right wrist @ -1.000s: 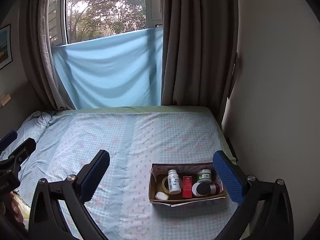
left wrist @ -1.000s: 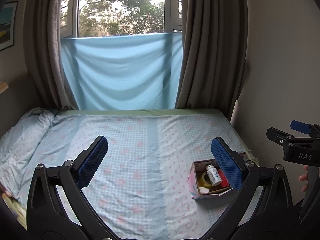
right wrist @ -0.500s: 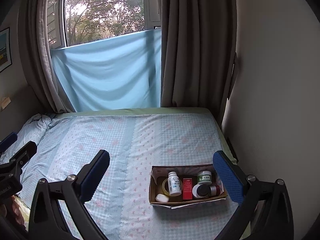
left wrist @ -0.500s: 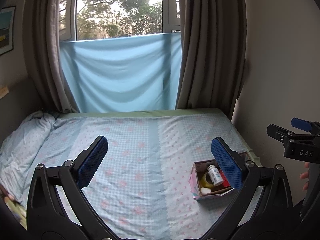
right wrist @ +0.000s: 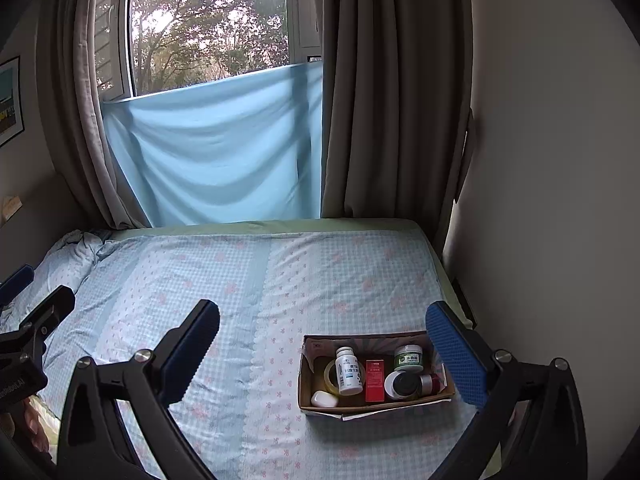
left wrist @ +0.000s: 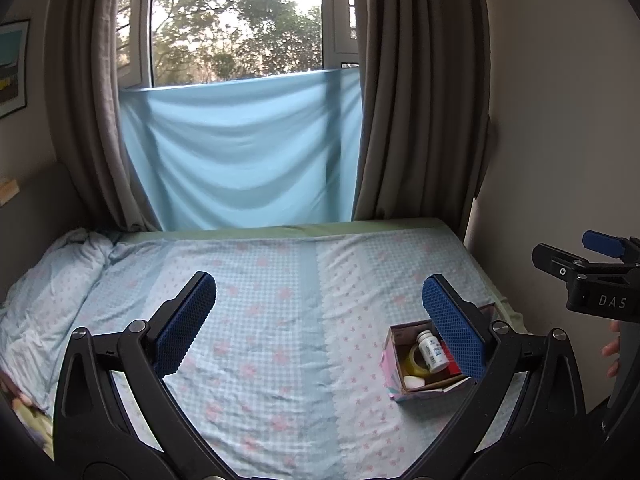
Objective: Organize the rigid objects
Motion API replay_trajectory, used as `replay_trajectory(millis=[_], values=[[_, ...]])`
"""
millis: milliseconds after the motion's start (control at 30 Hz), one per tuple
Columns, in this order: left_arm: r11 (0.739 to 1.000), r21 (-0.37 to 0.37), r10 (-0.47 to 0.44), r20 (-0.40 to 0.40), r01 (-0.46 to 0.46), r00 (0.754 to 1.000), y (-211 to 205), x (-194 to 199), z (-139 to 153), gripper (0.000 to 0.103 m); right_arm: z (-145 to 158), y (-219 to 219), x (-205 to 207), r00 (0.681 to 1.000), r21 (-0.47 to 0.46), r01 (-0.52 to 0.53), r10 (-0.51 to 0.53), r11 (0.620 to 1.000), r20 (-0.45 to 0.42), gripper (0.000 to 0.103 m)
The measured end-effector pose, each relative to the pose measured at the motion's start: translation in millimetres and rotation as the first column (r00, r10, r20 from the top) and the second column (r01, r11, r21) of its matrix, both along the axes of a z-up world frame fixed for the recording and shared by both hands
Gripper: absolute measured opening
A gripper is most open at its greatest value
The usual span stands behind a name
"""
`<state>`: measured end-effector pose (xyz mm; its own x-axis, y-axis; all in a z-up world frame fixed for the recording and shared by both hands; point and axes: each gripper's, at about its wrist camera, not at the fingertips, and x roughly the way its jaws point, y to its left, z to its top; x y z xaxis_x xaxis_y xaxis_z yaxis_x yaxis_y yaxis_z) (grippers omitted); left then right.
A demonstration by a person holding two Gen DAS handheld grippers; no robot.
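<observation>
Basically both idle: left gripper (left wrist: 318,320) and right gripper (right wrist: 324,354) hung over the bed (right wrist: 248,280), fingers wide apart, empty; cardboard box (right wrist: 360,406) with white bottle (right wrist: 348,370), red carton (right wrist: 375,380), jars sat near bed's right edge

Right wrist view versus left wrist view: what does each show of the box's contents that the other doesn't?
Only the right wrist view shows the green-labelled jar, the red carton in full and the dark-lidded jar. Only the left wrist view shows the box's pink outer side; its own finger hides the box's right half. Both show the cardboard box, white pill bottle, tape roll and small white container.
</observation>
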<state>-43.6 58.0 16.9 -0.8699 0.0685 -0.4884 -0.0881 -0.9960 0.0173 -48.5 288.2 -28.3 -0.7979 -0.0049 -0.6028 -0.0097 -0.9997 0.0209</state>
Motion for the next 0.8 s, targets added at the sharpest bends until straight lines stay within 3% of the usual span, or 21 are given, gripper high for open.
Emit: replay_trajectory(millis=[633,800], values=[[1.0,-0.025,0.01,0.01,-0.009,1.0,8.9,-4.4,-1.5,0.103,4.4,1.4,-1.1,1.0,0.008,0.007,-0.007,1.0,-0.012,0.103],[0.998,-0.045,0.032,-0.028,-0.034,0.999,8.3,-2.4,1.2,0.103,5.6,1.9,-3.1,1.0,0.016,0.011,-0.01,1.0,-0.016,0.103]])
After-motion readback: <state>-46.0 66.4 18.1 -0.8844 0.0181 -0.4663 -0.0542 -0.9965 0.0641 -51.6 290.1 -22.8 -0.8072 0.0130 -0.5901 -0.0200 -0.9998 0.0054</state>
